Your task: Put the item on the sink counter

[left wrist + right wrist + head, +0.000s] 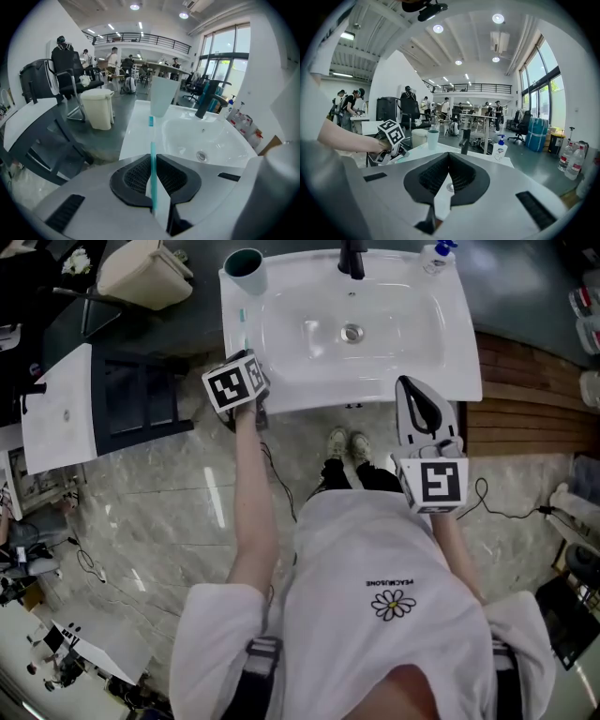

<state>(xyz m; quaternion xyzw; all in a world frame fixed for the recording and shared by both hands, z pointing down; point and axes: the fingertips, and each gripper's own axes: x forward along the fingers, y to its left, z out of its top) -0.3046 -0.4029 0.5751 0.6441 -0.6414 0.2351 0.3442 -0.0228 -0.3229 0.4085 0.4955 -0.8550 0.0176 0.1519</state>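
Note:
A teal toothbrush [153, 154] is held between the pads of my left gripper [153, 161], its head [151, 121] pointing toward the pale cup [161, 96]. In the head view the left gripper [247, 360] hangs over the front left corner of the white sink counter [239, 310], with the toothbrush [247, 334] lying along that strip just above it. The cup [245, 268] stands at the counter's back left. My right gripper [412, 395] is shut and empty at the sink's front right edge; its pads [440, 176] meet at the tips.
A black faucet [352, 257] and a soap bottle [434, 257] stand at the back of the basin. A white bin [141, 273] and a dark rack [141, 399] are left of the sink. Wooden decking [525, 390] lies to the right. People stand far behind.

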